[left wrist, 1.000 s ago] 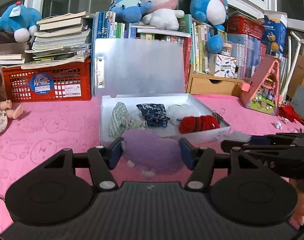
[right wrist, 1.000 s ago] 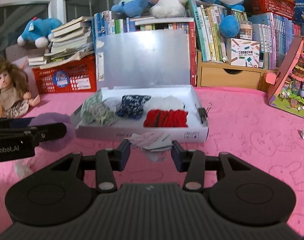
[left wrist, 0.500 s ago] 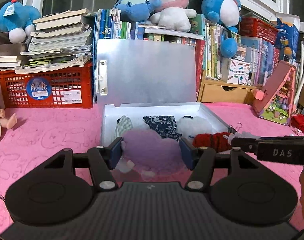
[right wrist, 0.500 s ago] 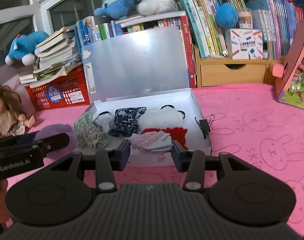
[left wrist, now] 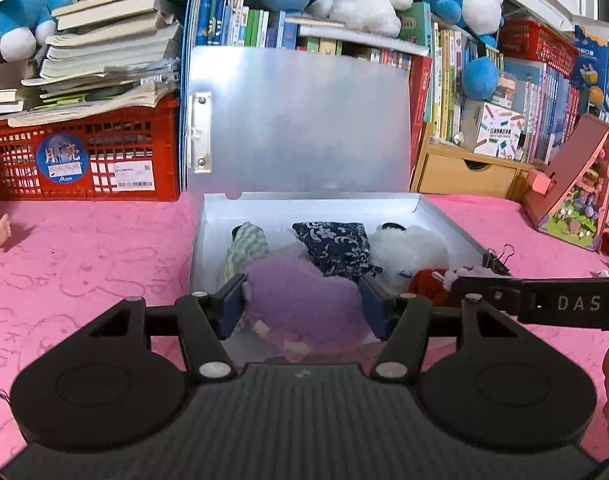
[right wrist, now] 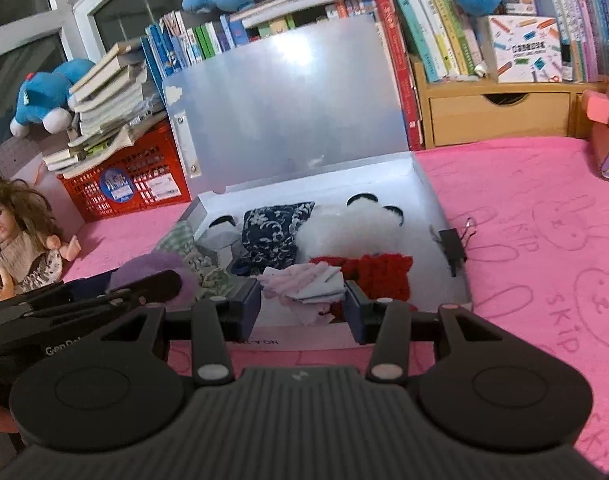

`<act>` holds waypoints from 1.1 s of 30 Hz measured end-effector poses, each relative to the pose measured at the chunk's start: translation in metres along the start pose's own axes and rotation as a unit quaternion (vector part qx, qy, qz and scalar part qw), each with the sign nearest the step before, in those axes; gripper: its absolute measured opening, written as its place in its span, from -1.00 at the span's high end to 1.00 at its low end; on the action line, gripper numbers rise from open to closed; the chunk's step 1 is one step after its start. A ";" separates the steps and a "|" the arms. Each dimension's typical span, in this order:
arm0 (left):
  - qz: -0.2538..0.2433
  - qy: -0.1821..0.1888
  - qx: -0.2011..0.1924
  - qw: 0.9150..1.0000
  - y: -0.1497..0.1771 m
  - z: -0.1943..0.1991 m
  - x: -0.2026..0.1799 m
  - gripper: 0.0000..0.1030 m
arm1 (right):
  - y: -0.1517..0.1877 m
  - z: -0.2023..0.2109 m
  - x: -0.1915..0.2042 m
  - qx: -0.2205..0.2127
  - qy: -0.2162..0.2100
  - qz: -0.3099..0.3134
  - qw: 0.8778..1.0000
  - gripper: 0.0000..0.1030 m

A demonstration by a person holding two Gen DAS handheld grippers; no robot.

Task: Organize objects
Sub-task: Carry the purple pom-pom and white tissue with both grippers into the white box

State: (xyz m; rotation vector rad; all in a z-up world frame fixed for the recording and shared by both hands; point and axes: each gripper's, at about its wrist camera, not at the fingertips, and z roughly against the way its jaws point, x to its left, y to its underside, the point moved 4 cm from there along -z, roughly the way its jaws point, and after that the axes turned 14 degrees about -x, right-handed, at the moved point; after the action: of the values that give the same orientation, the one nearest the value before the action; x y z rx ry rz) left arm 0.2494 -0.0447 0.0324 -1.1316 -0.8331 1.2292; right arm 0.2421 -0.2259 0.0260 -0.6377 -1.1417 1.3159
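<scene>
A white box (left wrist: pixel 440 216) with its lid up stands on the pink cloth. It holds a green checked cloth (left wrist: pixel 246 244), a dark blue patterned pouch (left wrist: pixel 336 244), a white fluffy item (left wrist: pixel 408 252) and a red knit item (right wrist: pixel 380 276). My left gripper (left wrist: pixel 302 306) is shut on a purple fluffy piece (left wrist: pixel 304 304), held over the box's front left part. My right gripper (right wrist: pixel 302 304) is shut on a folded pink and white cloth (right wrist: pixel 304 284), held over the box's front edge by the red knit item. The left gripper also shows in the right wrist view (right wrist: pixel 104 296).
A red crate (left wrist: pixel 84 160) with stacked books stands back left. A wooden drawer unit (left wrist: pixel 464 176) and bookshelf stand back right. A doll (right wrist: pixel 20 240) sits at the left. A black binder clip (right wrist: pixel 452 244) grips the box's right wall. A pink toy house (left wrist: pixel 572 196) stands far right.
Both grippers moved forward and up over the box, each carrying its piece. The box looms larger in both views.
</scene>
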 end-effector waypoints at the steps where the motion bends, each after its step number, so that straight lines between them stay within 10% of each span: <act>1: -0.001 -0.001 0.002 1.000 0.002 -0.002 0.001 -0.28 | 0.001 -0.003 0.000 0.002 0.001 0.001 1.000 0.04; 20: -0.003 -0.029 0.039 0.999 0.020 -0.047 0.014 -0.20 | 0.011 -0.045 -0.016 0.032 0.042 0.015 0.998 0.14; 33: -0.012 -0.030 0.042 0.999 0.015 -0.038 0.009 -0.28 | 0.009 -0.029 -0.009 0.014 0.023 0.009 1.000 -0.37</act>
State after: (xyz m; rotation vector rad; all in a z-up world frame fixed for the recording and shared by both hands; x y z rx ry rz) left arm 0.2825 -0.0435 0.0072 -1.0180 -0.8296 1.2730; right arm 0.2652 -0.2262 0.0047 -0.6562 -1.0813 1.3249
